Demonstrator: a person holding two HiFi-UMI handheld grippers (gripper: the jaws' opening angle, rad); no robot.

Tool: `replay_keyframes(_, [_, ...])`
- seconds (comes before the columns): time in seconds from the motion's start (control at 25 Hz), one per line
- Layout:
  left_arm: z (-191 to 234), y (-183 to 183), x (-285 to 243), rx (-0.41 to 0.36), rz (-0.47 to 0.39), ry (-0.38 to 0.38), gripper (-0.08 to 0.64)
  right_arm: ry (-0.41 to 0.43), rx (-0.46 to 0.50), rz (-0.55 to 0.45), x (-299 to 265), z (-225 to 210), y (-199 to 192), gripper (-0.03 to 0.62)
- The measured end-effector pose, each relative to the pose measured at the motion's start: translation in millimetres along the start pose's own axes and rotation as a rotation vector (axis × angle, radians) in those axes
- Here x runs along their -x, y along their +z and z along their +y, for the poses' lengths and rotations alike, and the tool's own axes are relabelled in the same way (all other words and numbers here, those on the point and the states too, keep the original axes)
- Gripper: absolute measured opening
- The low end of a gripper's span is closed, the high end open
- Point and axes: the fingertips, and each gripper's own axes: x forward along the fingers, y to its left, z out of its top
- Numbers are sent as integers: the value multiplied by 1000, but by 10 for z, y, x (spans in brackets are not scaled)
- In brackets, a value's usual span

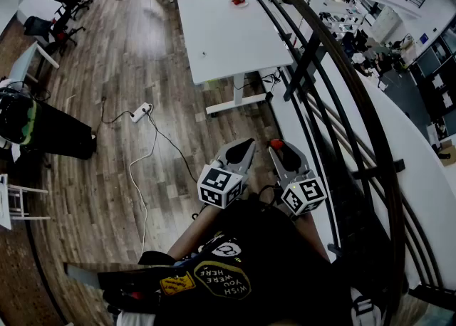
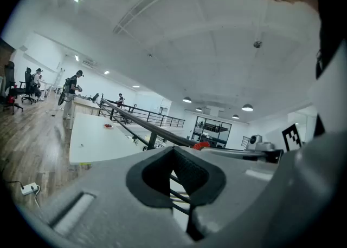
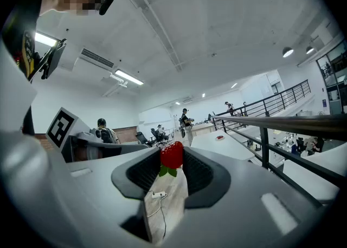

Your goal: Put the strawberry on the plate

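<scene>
A red strawberry (image 3: 172,155) with green leaves is pinched between the tips of my right gripper (image 3: 172,161), which is shut on it. In the head view that strawberry (image 1: 276,144) shows at the right gripper (image 1: 278,148), held close in front of the person's body. My left gripper (image 1: 249,144) hangs just beside it, shut, its tips (image 2: 173,151) meeting with nothing between them. A small white plate (image 1: 239,3) with something red on it lies far off on a long white table (image 1: 221,33). The plate (image 3: 219,137) is tiny in the right gripper view.
A black metal railing (image 1: 320,82) runs along the right side, next to the table. A white power strip (image 1: 140,112) and cables lie on the wooden floor. Chairs and gear (image 1: 43,129) stand at the left. People stand at desks (image 2: 71,87) far back.
</scene>
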Motion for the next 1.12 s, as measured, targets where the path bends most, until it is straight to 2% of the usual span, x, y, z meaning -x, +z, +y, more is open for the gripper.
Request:
replay_keyframes(0.36, [-149, -133, -116, -11, 9, -21, 3, 15, -5, -4, 116, -118, -50, 130])
replay_keyframes(0.52, [-211, -127, -186, -17, 10, -21, 3, -6, -9, -7, 160, -228, -33, 130])
replay_keyframes(0.88, [-403, -226, -386, -9, 20, 4, 3, 20, -34, 6, 318, -456, -76, 131])
replay_keyframes(1.12, [-524, -379, -439, -15, 58, 33, 3, 40, -69, 34, 397, -583, -94, 130])
